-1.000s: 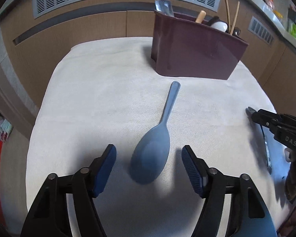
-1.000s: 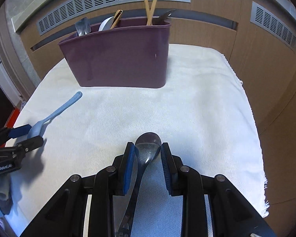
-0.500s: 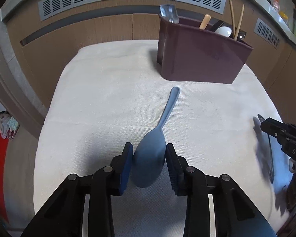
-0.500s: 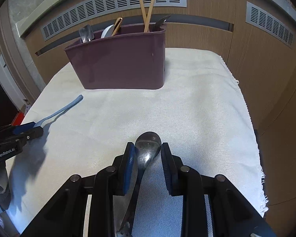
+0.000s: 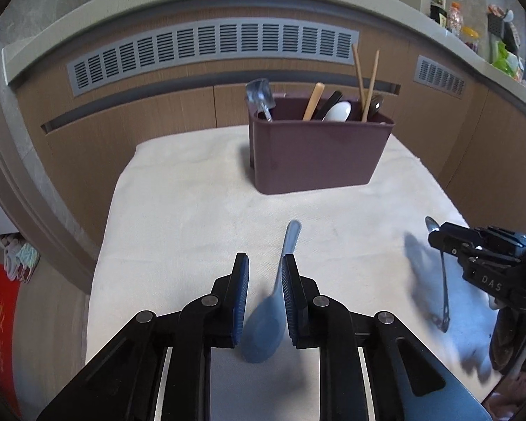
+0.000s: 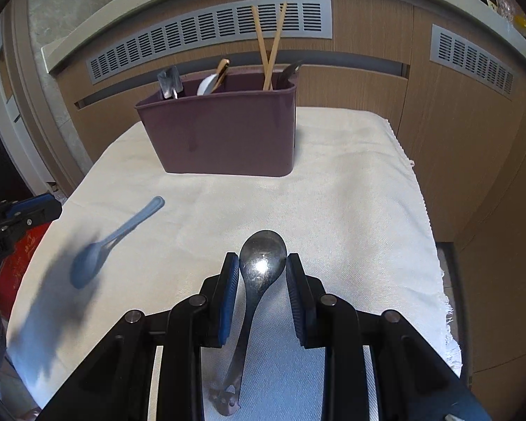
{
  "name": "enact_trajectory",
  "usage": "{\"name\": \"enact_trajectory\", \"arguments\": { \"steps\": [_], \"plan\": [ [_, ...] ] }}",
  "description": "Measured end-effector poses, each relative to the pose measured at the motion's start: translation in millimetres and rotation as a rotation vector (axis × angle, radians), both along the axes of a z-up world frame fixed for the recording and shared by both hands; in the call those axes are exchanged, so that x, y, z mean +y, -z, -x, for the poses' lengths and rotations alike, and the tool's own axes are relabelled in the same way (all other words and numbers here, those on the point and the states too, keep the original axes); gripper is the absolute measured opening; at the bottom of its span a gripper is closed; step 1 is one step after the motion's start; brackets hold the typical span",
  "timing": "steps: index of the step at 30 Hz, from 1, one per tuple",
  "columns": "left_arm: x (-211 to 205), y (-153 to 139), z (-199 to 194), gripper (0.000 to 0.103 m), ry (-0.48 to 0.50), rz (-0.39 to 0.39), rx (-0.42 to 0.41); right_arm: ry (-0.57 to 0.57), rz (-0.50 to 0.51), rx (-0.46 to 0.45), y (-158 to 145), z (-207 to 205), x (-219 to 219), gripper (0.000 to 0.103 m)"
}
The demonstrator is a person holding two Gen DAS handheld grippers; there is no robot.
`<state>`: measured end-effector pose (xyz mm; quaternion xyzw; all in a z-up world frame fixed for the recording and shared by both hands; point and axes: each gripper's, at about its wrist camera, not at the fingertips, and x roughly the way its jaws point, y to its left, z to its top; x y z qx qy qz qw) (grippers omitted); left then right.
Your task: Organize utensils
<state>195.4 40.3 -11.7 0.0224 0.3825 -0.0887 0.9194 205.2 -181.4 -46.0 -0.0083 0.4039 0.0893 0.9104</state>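
Checking both tongs, near to far.

Right gripper (image 6: pixel 262 258): jaws narrowed around the bowl of the metal spoon (image 6: pixel 263 263), blue pads (image 6: pixel 229 280) against its edges on both sides. The handle trails back and down between the fingers. The left wrist view shows the same gripper (image 5: pixel 438 236) with that spoon (image 5: pixel 443 280) clamped at the bowl end. Its handle hangs below, with a shadow on the cloth (image 5: pixel 193 210) beside it, so the spoon is off the surface.

Left gripper (image 5: pixel 263 259): pads pulled in to a narrow gap, not fully together. The blue plastic spoon (image 5: pixel 266 322) shows through that gap, bowl nearest the camera, handle pointing toward the holder. The bowl is wider than the gap and sits under the pads. In the right wrist view the blue spoon (image 6: pixel 115 242) is clear of the left fingers (image 6: pixel 35 210), low over the cloth (image 6: pixel 350 193) and blurred, so it is not gripped. I can't tell whether it is touching the cloth.

Farther back, a maroon utensil holder (image 6: pixel 228 137) stands upright on the cloth. It holds crossed chopsticks (image 6: pixel 268 45), a white spoon (image 5: pixel 336 110) and other utensils. Behind it are wood cabinet fronts with a grey vent grille (image 6: pixel 210 38).
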Motion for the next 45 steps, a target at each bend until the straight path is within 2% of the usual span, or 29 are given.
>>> {"name": "enact_trajectory", "arguments": {
  "steps": [4, 9, 11, 13, 15, 20, 24, 26, 28, 30, 33, 36, 42, 45],
  "plan": [
    [-0.7, -3.3, 3.4, 0.019, 0.006, 0.002, -0.004, -0.014, 0.016, -0.007, -2.7, 5.0, 1.5, 0.026],
    [0.5, 17.4, -1.7, 0.021, 0.059, -0.013, 0.098, -0.031, 0.031, 0.015, 6.5, 6.6, 3.0, 0.026],
    [-5.4, 29.5, -9.1, 0.028, 0.097, -0.033, 0.152, -0.037, 0.034, 0.021, 9.8, 6.4, 4.2, 0.026],
    [-11.6, 36.8, -21.3, 0.037, 0.133, -0.047, 0.197, -0.047, 0.039, 0.024, 11.6, 5.8, 6.1, 0.026],
    [-19.2, 40.3, -38.9, 0.039, 0.167, -0.066, 0.24, -0.054, 0.046, 0.023, 12.1, 5.5, 7.2, 0.026],
    [-40.0, 48.9, -93.1, 0.04, 0.205, -0.135, 0.348, -0.054, 0.043, 0.027, 15.6, 4.2, 4.9, 0.026],
    [-59.9, 60.7, -118.7, 0.04, 0.206, -0.18, 0.376, -0.063, 0.035, 0.034, 20.4, 2.0, 2.9, 0.026],
    [-68.0, 65.4, -124.7, 0.038, 0.209, -0.193, 0.371, -0.069, 0.027, 0.041, 23.6, 0.0, 0.8, 0.026],
    [-74.4, 65.3, -127.3, 0.025, 0.224, -0.187, 0.363, -0.074, 0.024, 0.042, 25.9, -1.9, -0.7, 0.026],
    [-77.5, 65.0, -127.3, 0.017, 0.226, -0.169, 0.362, -0.075, 0.017, 0.041, 26.6, -3.4, -2.0, 0.026],
    [-78.5, 63.7, -116.6, 0.016, 0.205, -0.172, 0.319, -0.078, 0.003, 0.031, 26.0, -3.3, -2.8, 0.026],
    [-67.8, 51.4, -93.8, 0.016, 0.163, -0.086, 0.258, -0.082, -0.015, 0.006, 20.0, 0.8, -4.0, 0.026],
    [-34.4, 0.5, -24.7, 0.016, 0.055, 0.097, 0.011, -0.086, -0.013, -0.055, -0.4, 11.6, 1.0, 0.026],
    [-16.6, -17.8, -8.9, 0.016, 0.001, 0.152, -0.063, -0.082, -0.003, -0.09, -10.6, 16.7, 3.1, 0.026]
  ]
}}
